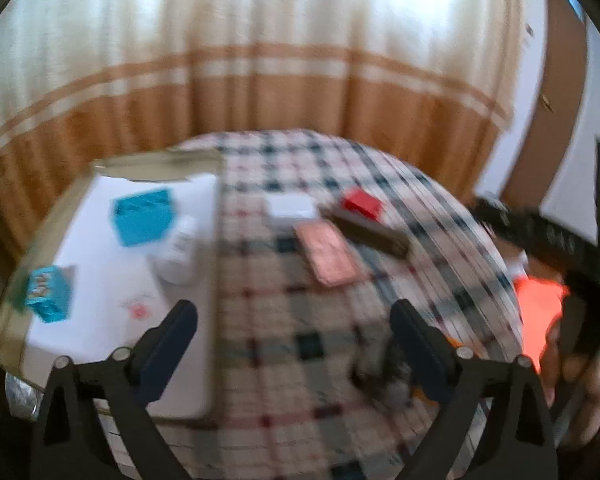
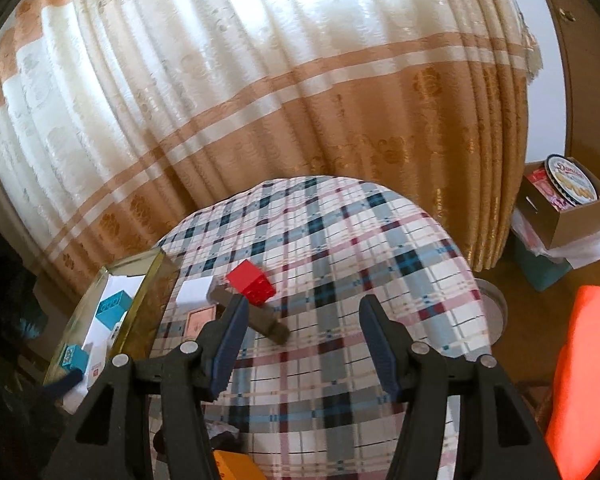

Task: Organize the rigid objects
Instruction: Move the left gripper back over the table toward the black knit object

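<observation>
A shallow tray [image 1: 216, 280] with a white floor sits on the left of the plaid table [image 1: 300, 320]. It holds a large blue brick [image 1: 144, 218], a small blue block [image 1: 48, 294] and a white bottle [image 1: 178, 252]. On the cloth lie a white box [image 1: 291, 208], a red brick [image 1: 362, 204], a brown bar [image 1: 370, 232] and a pink flat box [image 1: 328, 258]. My left gripper [image 1: 294, 314] is open and empty above the cloth. My right gripper [image 2: 304, 310] is open and empty, right of the brown bar [image 2: 256, 314] and red brick [image 2: 252, 282].
The tray shows in the right wrist view [image 2: 140, 304] at the left. A curtain [image 2: 260, 100] hangs behind the table. A cardboard box [image 2: 568, 216] with a tin stands on the floor at the right. Orange cloth [image 2: 584, 380] lies at the right edge.
</observation>
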A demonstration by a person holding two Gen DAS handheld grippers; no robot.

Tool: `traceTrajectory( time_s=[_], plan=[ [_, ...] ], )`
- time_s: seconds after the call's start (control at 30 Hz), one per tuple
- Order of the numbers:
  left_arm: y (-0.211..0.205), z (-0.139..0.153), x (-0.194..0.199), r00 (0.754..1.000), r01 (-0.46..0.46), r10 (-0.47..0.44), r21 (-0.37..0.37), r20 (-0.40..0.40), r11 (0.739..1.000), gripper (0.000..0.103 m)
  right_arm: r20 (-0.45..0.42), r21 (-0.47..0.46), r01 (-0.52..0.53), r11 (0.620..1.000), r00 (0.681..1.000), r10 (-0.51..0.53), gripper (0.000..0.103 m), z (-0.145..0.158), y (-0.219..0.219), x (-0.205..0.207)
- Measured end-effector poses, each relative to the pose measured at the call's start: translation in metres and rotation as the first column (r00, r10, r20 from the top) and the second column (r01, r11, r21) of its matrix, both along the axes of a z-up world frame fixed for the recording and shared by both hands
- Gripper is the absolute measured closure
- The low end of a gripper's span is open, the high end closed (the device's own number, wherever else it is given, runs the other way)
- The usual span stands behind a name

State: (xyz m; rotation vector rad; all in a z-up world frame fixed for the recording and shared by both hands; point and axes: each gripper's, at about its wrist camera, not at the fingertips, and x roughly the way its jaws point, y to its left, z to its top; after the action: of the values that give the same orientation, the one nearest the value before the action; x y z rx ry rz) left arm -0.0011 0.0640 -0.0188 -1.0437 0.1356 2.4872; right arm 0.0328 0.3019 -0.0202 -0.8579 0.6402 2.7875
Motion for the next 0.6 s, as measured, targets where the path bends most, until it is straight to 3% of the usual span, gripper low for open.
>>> traceTrajectory(
  time_s=[0.37,0.6],
  plan=[
    [0.032,-0.027,0.003,0.995,0.072,-0.06,-0.16,0.077,0.985,0.024,-0.008,-0.033,0.016,0.999,1.0,-0.017,0.043,-0.002,0.012,0.008],
    [0.045,-0.03,-0.001,0.997,0.067,-0.058,-0.21,0.047,0.975,0.022,-0.008,-0.051,0.025,0.998,1.0,-0.026,0.043,-0.005,0.019,0.012]
  ],
)
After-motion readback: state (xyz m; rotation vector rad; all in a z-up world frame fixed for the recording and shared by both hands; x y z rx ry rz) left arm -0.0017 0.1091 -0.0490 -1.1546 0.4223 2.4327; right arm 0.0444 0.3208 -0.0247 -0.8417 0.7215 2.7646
